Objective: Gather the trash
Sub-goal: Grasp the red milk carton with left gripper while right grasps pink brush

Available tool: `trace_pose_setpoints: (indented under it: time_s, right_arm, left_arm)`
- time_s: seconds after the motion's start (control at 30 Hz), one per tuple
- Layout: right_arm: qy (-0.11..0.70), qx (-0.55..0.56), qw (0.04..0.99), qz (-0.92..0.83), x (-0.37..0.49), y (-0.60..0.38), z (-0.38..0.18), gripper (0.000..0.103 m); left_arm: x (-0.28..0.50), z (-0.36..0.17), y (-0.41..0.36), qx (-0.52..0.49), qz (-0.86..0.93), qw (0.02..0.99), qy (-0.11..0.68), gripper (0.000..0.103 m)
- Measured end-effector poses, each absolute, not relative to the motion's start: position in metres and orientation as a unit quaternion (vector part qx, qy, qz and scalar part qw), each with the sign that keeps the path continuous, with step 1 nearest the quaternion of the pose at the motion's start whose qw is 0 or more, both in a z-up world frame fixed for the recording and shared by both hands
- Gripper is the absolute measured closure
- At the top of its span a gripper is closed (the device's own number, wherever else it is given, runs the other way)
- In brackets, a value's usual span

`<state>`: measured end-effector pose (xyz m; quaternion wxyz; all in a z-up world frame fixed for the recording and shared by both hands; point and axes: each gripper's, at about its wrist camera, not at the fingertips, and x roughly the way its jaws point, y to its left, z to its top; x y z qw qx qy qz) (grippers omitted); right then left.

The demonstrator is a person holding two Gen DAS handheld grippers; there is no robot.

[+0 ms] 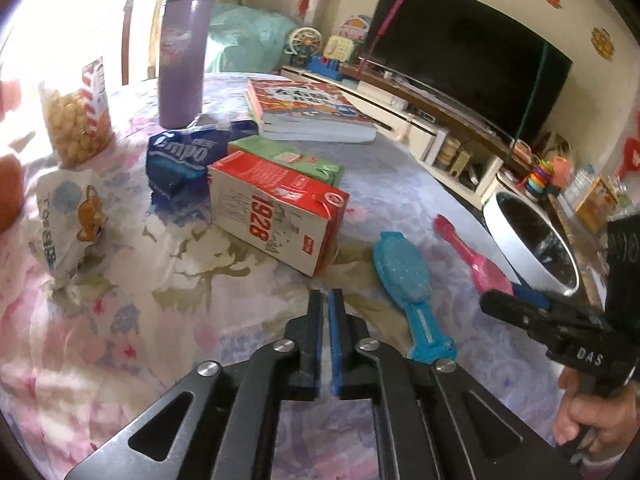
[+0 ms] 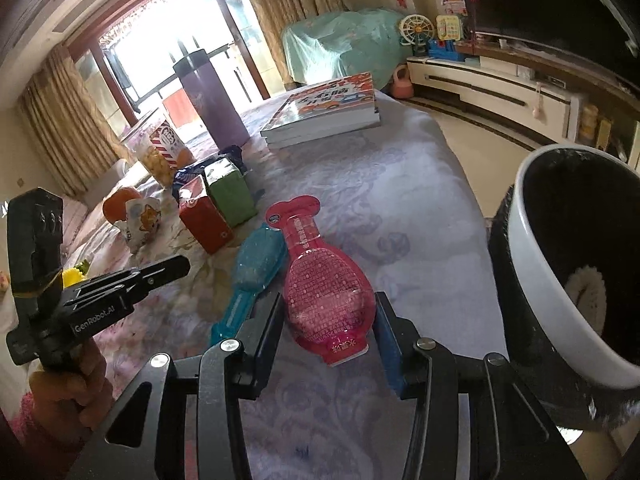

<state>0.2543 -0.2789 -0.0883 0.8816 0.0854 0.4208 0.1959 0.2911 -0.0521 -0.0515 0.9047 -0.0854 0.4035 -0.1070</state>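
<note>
A pink plastic pouch (image 2: 328,288) lies flat on the flowered tablecloth (image 2: 400,208), and my right gripper (image 2: 330,316) is shut on its wide end, a pad pressing each side. A teal pouch (image 2: 256,256) lies just left of it. The left wrist view shows the pink pouch (image 1: 468,248) with the right gripper (image 1: 508,300) on it. My left gripper (image 1: 328,300) is shut with nothing between its pads, hovering over the cloth just in front of a red carton (image 1: 276,216). A white bin with a black liner (image 2: 532,240) stands at the table's right edge.
Behind the red carton are a green carton (image 1: 288,160), a blue tissue pack (image 1: 180,160), a crumpled white wrapper (image 1: 68,216), a snack jar (image 1: 76,120), a purple flask (image 1: 184,56) and stacked books (image 1: 308,108). A hand (image 2: 68,396) holds the left gripper.
</note>
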Motion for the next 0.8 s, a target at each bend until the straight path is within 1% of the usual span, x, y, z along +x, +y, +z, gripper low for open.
trace_pose_setpoints:
  time_s: [0.03,0.07,0.1,0.17,0.23,0.3,0.47,0.53,0.57,0.6,0.63,0.67,0.7,0.8]
  right_arm:
    - [0.419,0.089,0.883,0.194,0.252,-0.281,-0.087,0.058]
    - [0.417,0.092,0.883,0.194,0.251,-0.282,-0.086,0.058]
    - [0.415,0.094,0.884,0.194,0.250,-0.283,-0.085,0.058]
    - [0.412,0.096,0.885,0.193,0.247,-0.284,-0.083,0.058]
    - [0.409,0.101,0.886,0.192,0.245,-0.287,-0.082,0.058]
    - [0.407,0.105,0.887,0.191,0.245,-0.289,-0.082,0.058]
    - [0.409,0.110,0.885,0.191,0.245,-0.290,-0.086,0.058]
    - [0.410,0.110,0.885,0.193,0.245,-0.289,-0.087,0.058]
    - [0.410,0.110,0.884,0.194,0.244,-0.289,-0.087,0.058]
    - [0.410,0.110,0.884,0.194,0.244,-0.289,-0.088,0.058]
    - [0.410,0.111,0.884,0.195,0.244,-0.289,-0.088,0.058]
    - [0.409,0.112,0.884,0.196,0.243,-0.290,-0.088,0.058]
    - [0.409,0.113,0.884,0.196,0.243,-0.290,-0.088,0.058]
    - [0.406,0.116,0.885,0.196,0.242,-0.291,-0.087,0.058]
  left_arm:
    - [0.293,-0.050,-0.052,-0.089,-0.095,0.906,0.404,0.079]
    - [0.294,-0.048,-0.051,-0.093,-0.091,0.906,0.402,0.063]
    - [0.296,-0.045,-0.052,-0.099,-0.085,0.909,0.396,0.049]
    - [0.301,-0.040,-0.058,-0.100,-0.068,0.913,0.389,0.042]
    - [0.308,-0.038,-0.066,-0.099,-0.057,0.917,0.382,0.041]
    - [0.317,-0.040,-0.076,-0.093,-0.029,0.919,0.383,0.031]
    - [0.342,-0.053,-0.089,-0.084,0.031,0.914,0.396,0.031]
    - [0.346,-0.055,-0.088,-0.082,0.042,0.913,0.396,0.035]
    - [0.346,-0.055,-0.086,-0.082,0.040,0.915,0.393,0.043]
    - [0.344,-0.054,-0.085,-0.082,0.035,0.916,0.391,0.058]
    - [0.341,-0.054,-0.083,-0.079,0.028,0.916,0.392,0.063]
    - [0.339,-0.054,-0.080,-0.077,0.022,0.917,0.390,0.068]
    - [0.336,-0.054,-0.077,-0.077,0.016,0.918,0.389,0.069]
    - [0.320,-0.051,-0.064,-0.083,-0.005,0.920,0.384,0.071]
